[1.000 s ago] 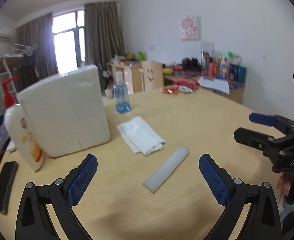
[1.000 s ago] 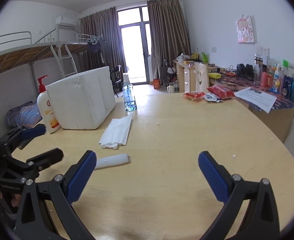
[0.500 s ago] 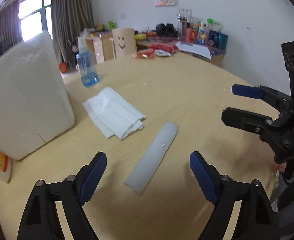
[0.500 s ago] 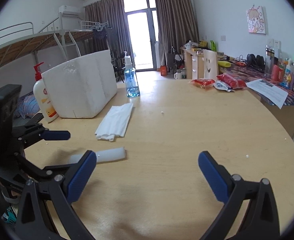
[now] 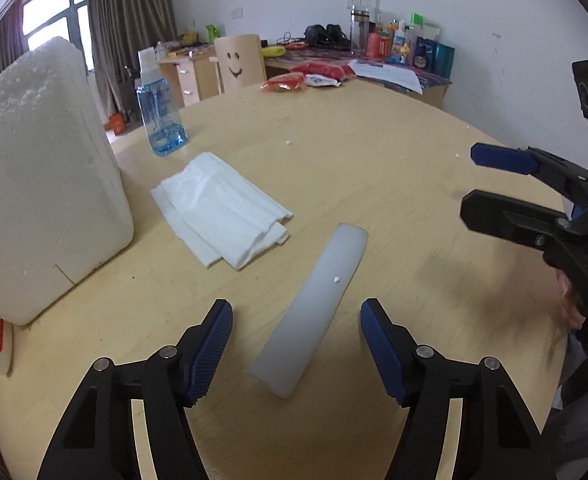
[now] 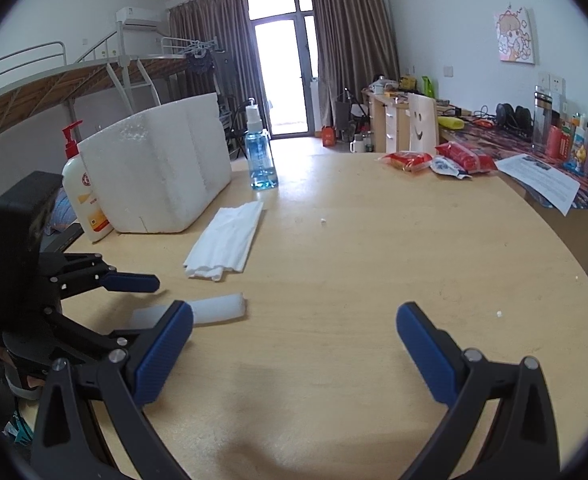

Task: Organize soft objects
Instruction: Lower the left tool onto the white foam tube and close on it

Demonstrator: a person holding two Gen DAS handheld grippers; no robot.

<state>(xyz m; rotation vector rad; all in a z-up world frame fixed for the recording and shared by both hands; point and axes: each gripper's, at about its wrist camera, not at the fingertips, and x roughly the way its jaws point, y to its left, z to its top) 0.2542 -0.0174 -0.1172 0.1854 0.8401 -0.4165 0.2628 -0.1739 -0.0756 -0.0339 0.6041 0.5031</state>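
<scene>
A translucent white soft strip (image 5: 314, 308) lies flat on the wooden table (image 5: 374, 184), its near end between the fingers of my left gripper (image 5: 296, 320). Those jaws are closing, and the pads stand clear of the strip on both sides. In the right wrist view the same strip (image 6: 217, 308) lies at the lower left, partly behind my right gripper's left finger. A folded white cloth (image 5: 221, 212) rests just beyond it, also seen as the cloth (image 6: 225, 240). My right gripper (image 6: 294, 328) is open over bare table with nothing between its fingers.
A white foam box (image 5: 37, 184) stands at the left beside a lotion pump bottle (image 6: 83, 192). A blue spray bottle (image 5: 159, 116) stands behind the cloth. Red snack packets (image 6: 438, 160) and papers (image 6: 542, 184) lie at the far edge.
My left gripper has dropped and tipped down toward the strip, and its fingers have narrowed around the strip's near end. The right gripper has barely shifted.
</scene>
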